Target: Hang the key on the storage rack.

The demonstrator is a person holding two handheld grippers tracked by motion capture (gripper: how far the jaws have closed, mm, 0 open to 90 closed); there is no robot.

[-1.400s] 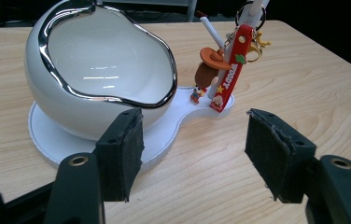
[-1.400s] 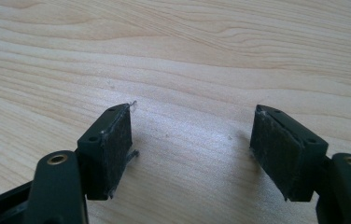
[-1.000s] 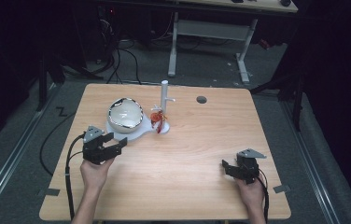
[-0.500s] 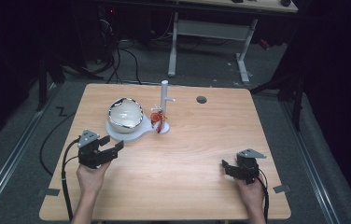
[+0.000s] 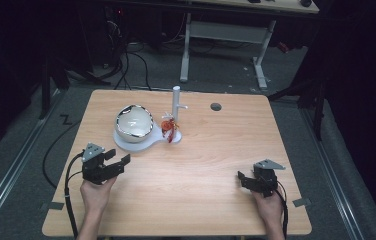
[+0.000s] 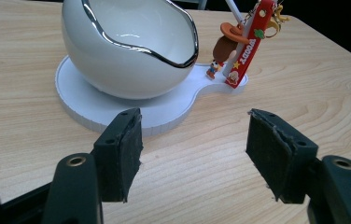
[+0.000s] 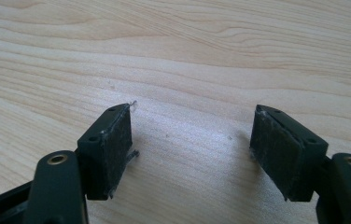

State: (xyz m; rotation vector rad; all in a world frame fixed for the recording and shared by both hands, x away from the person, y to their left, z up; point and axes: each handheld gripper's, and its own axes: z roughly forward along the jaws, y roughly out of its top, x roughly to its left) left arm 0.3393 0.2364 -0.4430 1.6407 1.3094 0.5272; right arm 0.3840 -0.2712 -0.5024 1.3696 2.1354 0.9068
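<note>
The black two-jaw left tongs (image 6: 194, 156) rise from the bottom edge with their jaws set wide apart and nothing between them, just bare light wooden desk (image 6: 201, 172). Beyond the jaws stands a glossy white egg-shaped ceramic bowl with a silver rim (image 6: 127, 46), seated on a flat white plastic base (image 6: 164, 109). On the base's smaller lobe, to the right of the bowl, a red strap keyring with a small cowboy-hatted figure (image 6: 239, 49) leans against a thin white post (image 6: 232, 7).

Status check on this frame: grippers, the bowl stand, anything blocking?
Left gripper open, empty, facing the white chrome-rimmed bowl on its white base. Right gripper open over bare wooden table. Red keychain strap hangs on the post. Nothing blocking.
</note>
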